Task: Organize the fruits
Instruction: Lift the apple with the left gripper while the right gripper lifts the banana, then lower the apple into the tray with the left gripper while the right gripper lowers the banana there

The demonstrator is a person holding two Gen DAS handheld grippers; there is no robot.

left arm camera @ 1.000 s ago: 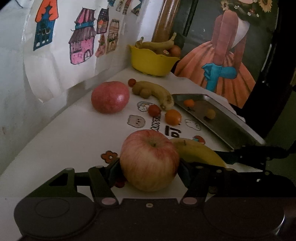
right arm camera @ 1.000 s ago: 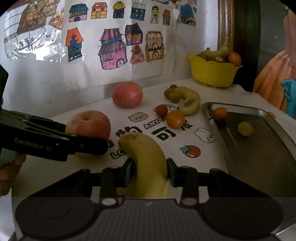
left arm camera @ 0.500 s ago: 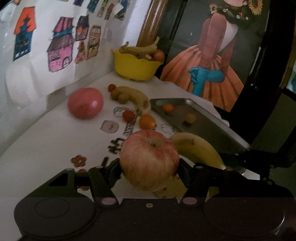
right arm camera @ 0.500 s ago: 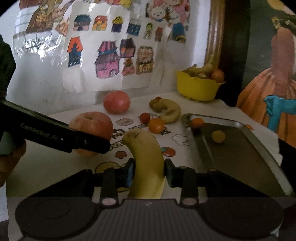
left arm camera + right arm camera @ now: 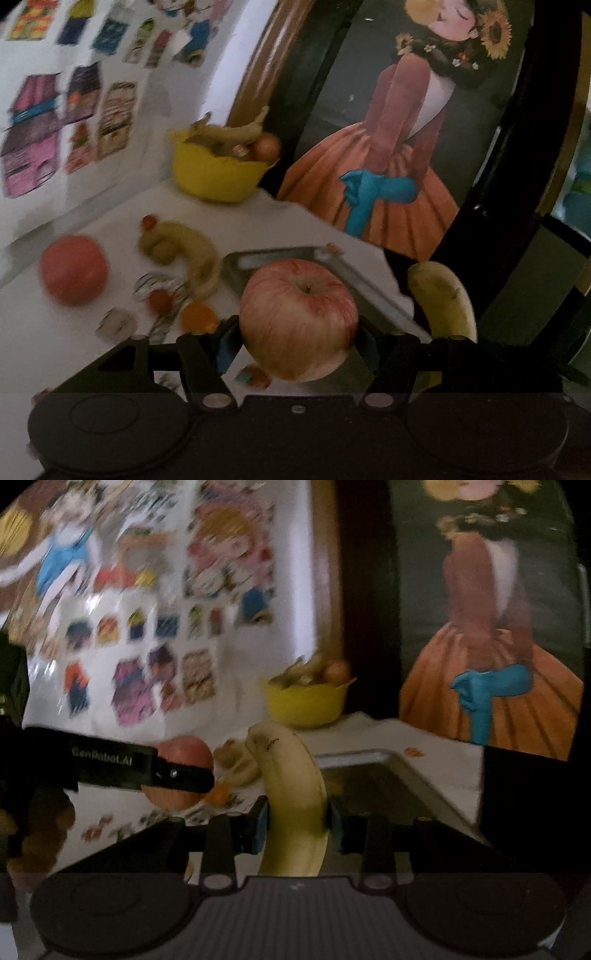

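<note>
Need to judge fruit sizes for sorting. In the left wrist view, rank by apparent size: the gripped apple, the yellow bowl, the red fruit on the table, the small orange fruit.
1. Gripped apple, though nearness to the camera inflates it.
2. Yellow bowl.
3. Red fruit.
4. Small orange fruit.

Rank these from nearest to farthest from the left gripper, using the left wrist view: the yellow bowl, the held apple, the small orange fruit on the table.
1. Held apple, between the left gripper jaws.
2. Small orange fruit, on the table just left of the jaws.
3. Yellow bowl, at the table's far end.
</note>
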